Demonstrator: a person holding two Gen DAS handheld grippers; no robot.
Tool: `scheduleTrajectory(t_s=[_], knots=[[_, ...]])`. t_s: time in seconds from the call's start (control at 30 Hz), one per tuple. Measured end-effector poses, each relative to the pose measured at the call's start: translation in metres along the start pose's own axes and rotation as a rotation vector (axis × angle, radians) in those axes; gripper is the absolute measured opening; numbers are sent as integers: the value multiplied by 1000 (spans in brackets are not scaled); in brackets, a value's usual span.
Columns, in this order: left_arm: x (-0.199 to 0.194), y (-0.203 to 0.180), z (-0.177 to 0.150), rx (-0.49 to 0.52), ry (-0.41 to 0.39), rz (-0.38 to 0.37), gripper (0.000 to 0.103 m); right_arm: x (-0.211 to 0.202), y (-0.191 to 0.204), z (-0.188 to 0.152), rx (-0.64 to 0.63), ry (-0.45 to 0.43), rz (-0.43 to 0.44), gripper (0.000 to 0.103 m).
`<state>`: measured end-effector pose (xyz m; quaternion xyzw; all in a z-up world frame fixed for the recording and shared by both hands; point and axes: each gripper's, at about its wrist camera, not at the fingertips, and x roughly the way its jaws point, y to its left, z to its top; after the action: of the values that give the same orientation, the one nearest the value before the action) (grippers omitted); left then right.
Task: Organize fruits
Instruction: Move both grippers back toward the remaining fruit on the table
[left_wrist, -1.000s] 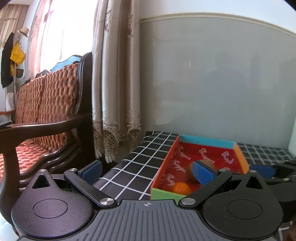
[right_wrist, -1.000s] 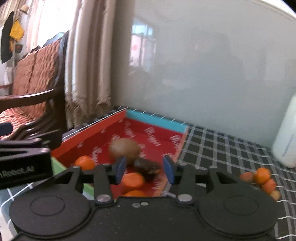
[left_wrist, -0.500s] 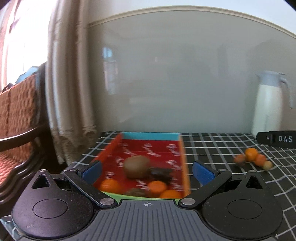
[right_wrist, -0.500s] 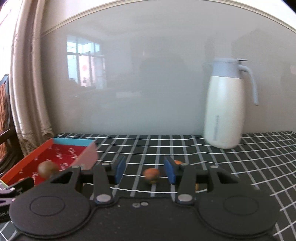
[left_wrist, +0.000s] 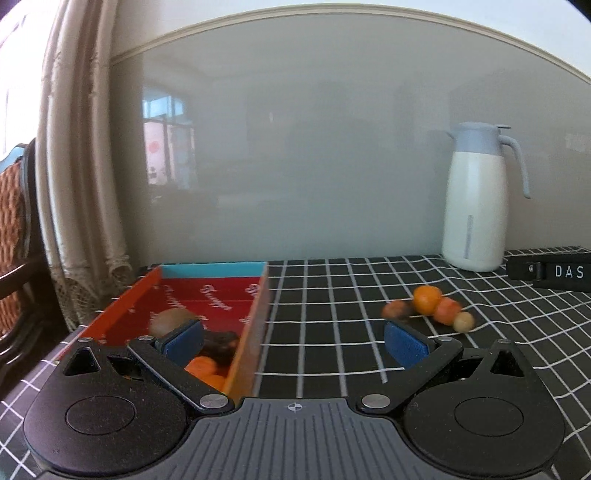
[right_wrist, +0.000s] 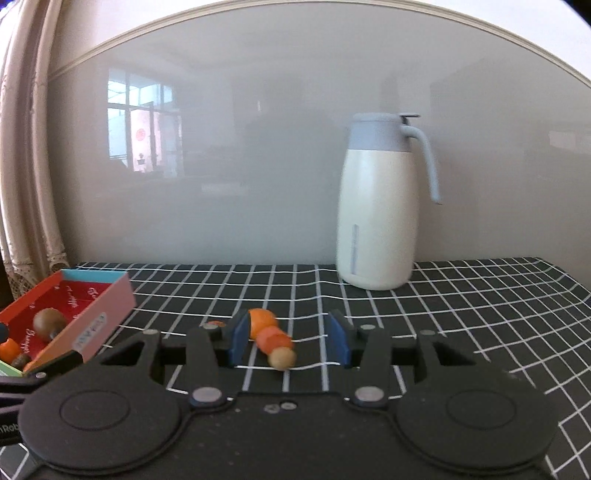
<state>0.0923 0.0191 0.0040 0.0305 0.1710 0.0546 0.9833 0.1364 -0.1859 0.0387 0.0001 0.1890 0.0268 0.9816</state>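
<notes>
While both grippers point across the black checked tablecloth (right_wrist: 480, 295) toward the grey wall, neither has hold of anything. On the left gripper (left_wrist: 293, 341) the blue pads stand wide apart, one over the near corner of the red box (left_wrist: 258, 314), the other over bare cloth. Inside that box lie a brown kiwi (left_wrist: 168, 320), a dark fruit and some small oranges (left_wrist: 201, 365). On the right gripper (right_wrist: 288, 341) the pads are partly apart, with a small cluster of loose fruit (right_wrist: 271, 338) seen between them, lying on the cloth beyond the tips, untouched: oranges and a small tan ball. A white jug (right_wrist: 376, 218) stands upright near the wall behind them.
</notes>
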Motion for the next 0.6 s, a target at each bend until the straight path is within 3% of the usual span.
scheduleTrajectory(t_s=[0.6], knots=[[3,-65,0,61,7,-95,103,-13,-54,-5,42,0,-75,45]])
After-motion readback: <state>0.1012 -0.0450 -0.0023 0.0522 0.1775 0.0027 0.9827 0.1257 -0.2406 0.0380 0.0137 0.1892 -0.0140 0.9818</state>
